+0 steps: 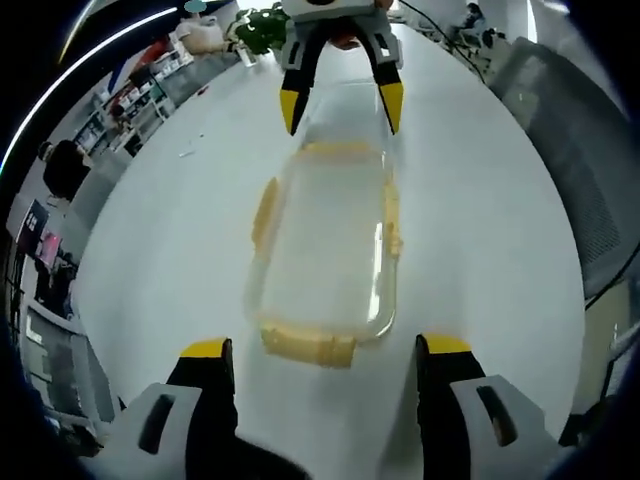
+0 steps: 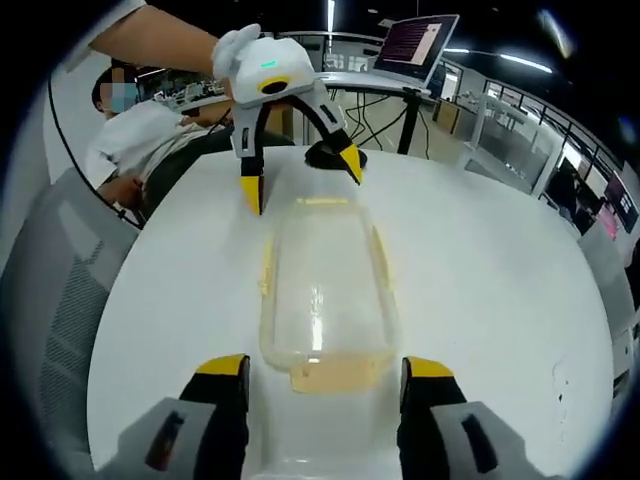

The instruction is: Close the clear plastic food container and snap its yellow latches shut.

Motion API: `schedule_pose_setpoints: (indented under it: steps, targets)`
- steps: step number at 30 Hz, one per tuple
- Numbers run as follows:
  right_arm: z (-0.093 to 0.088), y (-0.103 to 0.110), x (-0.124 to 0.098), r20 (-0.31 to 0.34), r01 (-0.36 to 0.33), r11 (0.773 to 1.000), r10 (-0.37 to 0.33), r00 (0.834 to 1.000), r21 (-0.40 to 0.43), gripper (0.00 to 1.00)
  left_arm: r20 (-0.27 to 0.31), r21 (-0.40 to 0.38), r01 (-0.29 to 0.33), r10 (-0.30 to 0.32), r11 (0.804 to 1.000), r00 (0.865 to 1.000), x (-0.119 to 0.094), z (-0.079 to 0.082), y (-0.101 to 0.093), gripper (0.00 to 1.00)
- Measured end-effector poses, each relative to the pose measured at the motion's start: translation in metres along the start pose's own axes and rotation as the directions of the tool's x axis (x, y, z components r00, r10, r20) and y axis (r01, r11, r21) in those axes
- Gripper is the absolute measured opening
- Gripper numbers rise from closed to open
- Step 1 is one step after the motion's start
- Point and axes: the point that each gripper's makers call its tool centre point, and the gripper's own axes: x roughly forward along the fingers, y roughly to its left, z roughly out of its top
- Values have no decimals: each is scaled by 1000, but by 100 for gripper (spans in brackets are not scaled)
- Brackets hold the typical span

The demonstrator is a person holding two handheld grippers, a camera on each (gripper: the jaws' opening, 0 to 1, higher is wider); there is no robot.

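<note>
Clear container (image 1: 325, 255) lies between left tool (image 1: 320, 352), right tool (image 2: 325, 368).

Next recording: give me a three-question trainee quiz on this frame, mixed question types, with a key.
1. True or false: the clear container sits on the white table with its lid on top.
2. Multiple choice. How do the left gripper and right gripper stand?
A. Both clamped on latches
B. Both open, one at each end of the container
C. One lifting the lid
3. Short answer: what colour are the latches along the container's edges?

Key:
1. True.
2. B. Each gripper's jaws are spread at opposite short ends, touching nothing clearly.
3. Yellow.
</note>
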Motion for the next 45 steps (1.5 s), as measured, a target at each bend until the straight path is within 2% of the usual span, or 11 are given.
schedule_pose_setpoints:
  steps: [3,12,17,20,25,28,31,36,41,45]
  targets:
    - [-2,0,4,-19,-5,1000,5,1000,-4,57,-6,18,19,-19,1000,1000,2,1,0,72]
    - [-3,-4,10,-48,-13,1000,12,999,-25,57,-10,3,55,-55,998,998,6,2,6,75]
    - [-12,-5,16,-84,-17,999,14,996,-30,55,-11,5,86,-86,996,996,7,0,6,71]
    - [-13,-5,17,-90,-21,999,19,996,-29,55,-12,-10,101,-101,995,995,9,2,5,69]
    - [-15,-5,19,-95,-29,999,28,995,-16,54,-11,8,130,-129,992,992,10,2,3,68]
    - [-15,-4,19,-93,-35,999,34,995,-6,54,-31,-4,168,-168,986,985,10,0,-1,61]
    - [-15,-4,20,-91,-41,999,41,995,-7,53,-30,-3,182,-183,983,983,11,0,-1,58]
    - [-15,-5,20,-96,-44,999,42,994,-19,44,-50,-8,207,-207,978,977,11,-3,1,50]
    - [-15,-5,18,-100,-41,999,38,994,-23,38,-73,-6,208,-208,978,975,12,-2,2,49]
    - [-16,-6,19,-107,-45,999,42,993,-25,38,-80,-1,219,-219,976,972,11,-3,1,47]
